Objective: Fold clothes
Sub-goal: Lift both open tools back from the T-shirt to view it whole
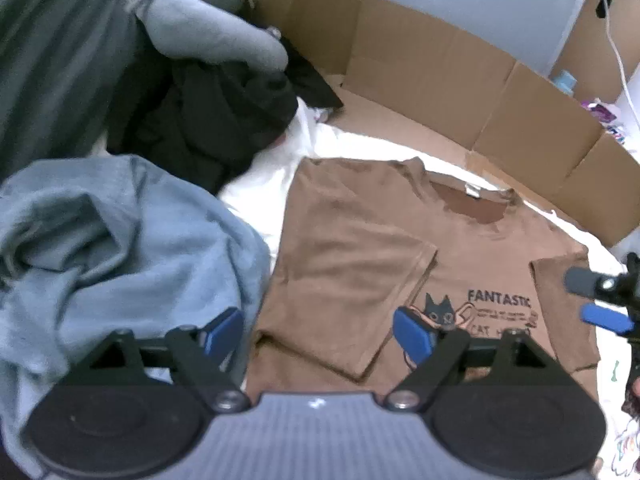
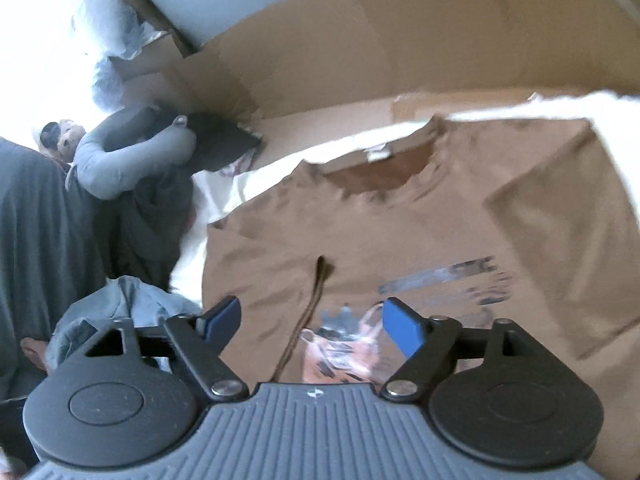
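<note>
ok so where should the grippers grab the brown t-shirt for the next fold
Probably the hem corners of the brown t-shirt, at the near edge, one for each open gripper, coming from above. Both side panels are already folded inward, leaving a flat narrow strip; carrying the bottom up toward the collar looks simplest.

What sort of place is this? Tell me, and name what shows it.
Probably a bedroom or spare room at home, used for sorting laundry. A brown cat-print T-shirt lies on a white sheet, loose clothes are heaped beside it, and flattened cardboard boxes line the wall.
</note>
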{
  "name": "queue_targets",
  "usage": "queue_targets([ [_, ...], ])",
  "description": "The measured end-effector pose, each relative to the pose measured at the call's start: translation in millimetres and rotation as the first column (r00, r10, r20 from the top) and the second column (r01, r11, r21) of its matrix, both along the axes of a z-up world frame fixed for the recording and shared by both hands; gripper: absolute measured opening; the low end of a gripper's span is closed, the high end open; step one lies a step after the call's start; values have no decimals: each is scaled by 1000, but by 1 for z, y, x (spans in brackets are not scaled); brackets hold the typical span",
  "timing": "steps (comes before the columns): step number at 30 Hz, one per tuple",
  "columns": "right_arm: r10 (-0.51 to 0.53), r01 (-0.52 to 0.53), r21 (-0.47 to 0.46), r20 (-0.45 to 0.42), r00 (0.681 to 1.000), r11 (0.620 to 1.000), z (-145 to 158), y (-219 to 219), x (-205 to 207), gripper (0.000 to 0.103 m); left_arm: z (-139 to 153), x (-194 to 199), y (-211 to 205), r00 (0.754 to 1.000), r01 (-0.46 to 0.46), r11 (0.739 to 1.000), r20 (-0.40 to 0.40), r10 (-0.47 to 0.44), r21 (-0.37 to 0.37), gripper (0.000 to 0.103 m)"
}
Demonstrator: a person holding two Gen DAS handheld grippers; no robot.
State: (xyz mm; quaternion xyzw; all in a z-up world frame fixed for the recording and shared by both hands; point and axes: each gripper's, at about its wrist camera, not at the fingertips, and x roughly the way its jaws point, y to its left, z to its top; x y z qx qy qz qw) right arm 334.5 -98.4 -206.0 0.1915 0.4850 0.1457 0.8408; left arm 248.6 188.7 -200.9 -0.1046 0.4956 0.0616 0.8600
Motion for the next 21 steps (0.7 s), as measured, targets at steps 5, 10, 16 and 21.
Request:
queue_targets([
  [5, 3, -2, -77, 16, 1000, 997, 53, -17, -16, 92, 36, -21, -2, 1000, 8, 1000, 9, -8, 27, 92],
  [10, -53, 30, -122, -186, 981, 992, 86, -34, -24, 95, 75, -39, -5, 999, 36, 998, -7, -36, 53, 99],
  [16, 126, -153, -186, -150, 981, 971, 131, -43, -71, 98, 117, -56, -8, 995, 95, 994, 8, -96, 46, 100],
  [21, 141, -172, -203, -158, 977, 964, 152, -76, -105, 98, 141, -75, -9, 991, 131, 990, 20, -132, 48, 101],
])
